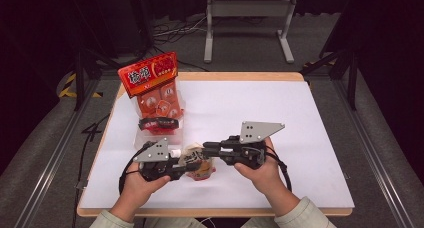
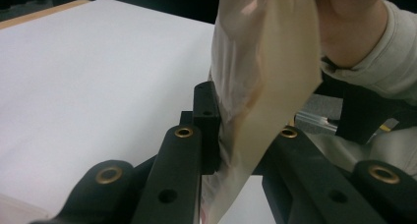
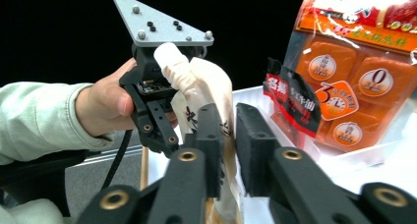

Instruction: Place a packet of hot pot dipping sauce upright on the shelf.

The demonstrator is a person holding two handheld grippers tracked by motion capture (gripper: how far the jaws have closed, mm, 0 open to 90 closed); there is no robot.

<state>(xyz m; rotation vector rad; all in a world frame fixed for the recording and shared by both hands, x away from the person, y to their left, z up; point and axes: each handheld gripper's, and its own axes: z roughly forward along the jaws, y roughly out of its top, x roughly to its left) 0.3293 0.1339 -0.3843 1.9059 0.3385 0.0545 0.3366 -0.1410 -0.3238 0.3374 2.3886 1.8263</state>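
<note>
Nearest the person, low on the white bench, both grippers meet over a small spouted pouch with a white cap. The left gripper has its jaws closed on the pouch's pale film, which rises between them in its own view. The right gripper is clamped on the same pouch — the printed film is pinched between its jaws in the right gripper view, just below the cap.

The pouch looks soft, crinkly and light, with liquid or gel inside, so it would likely sag and slip; a firm hold probably belongs at the stiff spout neck or a sealed edge.

Farther back, a clear tray carries an upright orange snack bag and a small dark packet.
</note>
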